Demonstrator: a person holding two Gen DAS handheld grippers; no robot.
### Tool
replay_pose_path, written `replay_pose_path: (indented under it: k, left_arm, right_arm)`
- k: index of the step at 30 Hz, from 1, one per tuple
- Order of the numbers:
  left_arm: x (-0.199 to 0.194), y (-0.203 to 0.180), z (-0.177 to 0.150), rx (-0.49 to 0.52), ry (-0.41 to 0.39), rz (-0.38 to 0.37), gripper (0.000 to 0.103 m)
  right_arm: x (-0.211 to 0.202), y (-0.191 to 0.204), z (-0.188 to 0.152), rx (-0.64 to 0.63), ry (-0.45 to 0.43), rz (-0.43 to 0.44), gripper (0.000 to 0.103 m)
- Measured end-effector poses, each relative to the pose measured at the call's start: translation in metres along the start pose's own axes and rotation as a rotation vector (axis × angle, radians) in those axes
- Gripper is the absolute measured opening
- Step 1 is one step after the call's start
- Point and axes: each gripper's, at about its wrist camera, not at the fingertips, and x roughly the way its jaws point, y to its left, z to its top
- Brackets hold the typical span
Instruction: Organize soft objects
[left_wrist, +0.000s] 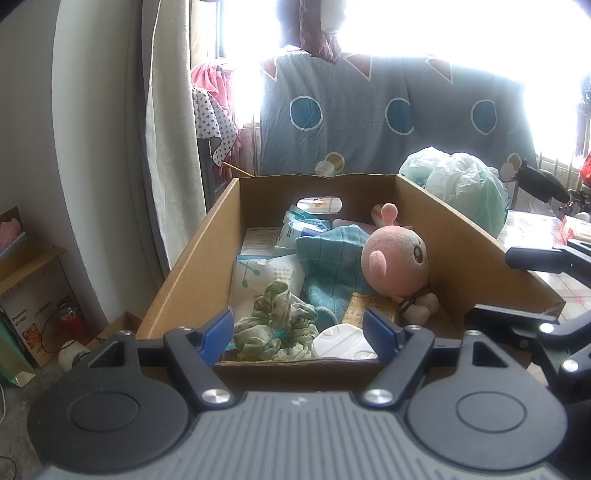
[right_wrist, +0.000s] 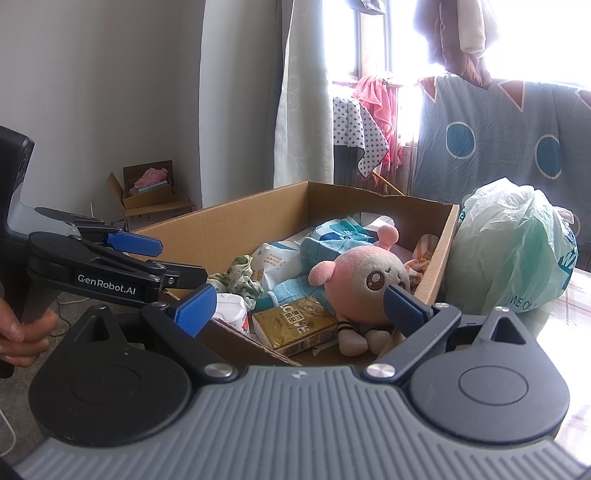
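Both tongs hover at the near edge of the cardboard box (left_wrist: 192, 258), spread wide, gripping nothing. Left tongs (left_wrist: 301, 334) point at the crumpled green cloth (left_wrist: 277, 325); right tongs (right_wrist: 299, 306) face the pink plush doll (right_wrist: 362, 280). Doll lies against the box's right wall, on a blue knit towel (left_wrist: 332, 258), gold tissue pack (right_wrist: 295, 325) just beside. Tissue packs (left_wrist: 266, 277) behind. Green plastic bag (right_wrist: 509, 243) sits on the desk outside.

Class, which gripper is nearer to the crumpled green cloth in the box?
Left. The left gripper sits open just before the green cloth; the right gripper is open off to its right, toward the pink plush.
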Motion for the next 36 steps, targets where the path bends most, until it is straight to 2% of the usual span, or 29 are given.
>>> replay_pose_path:
  k: [11,36]
  left_arm:
    - [-0.0015,0.0008,-0.0029,-0.001,-0.016,0.000,0.078]
    - [0.0015,0.0009,0.0021,0.003,0.007,-0.013,0.078]
  right_arm:
    - [-0.0003,0.0010,0.0003,-0.008,-0.007,-0.016,0.100]
    - [0.0002,0.0012,0.0002,-0.010,-0.007,-0.017,0.100]
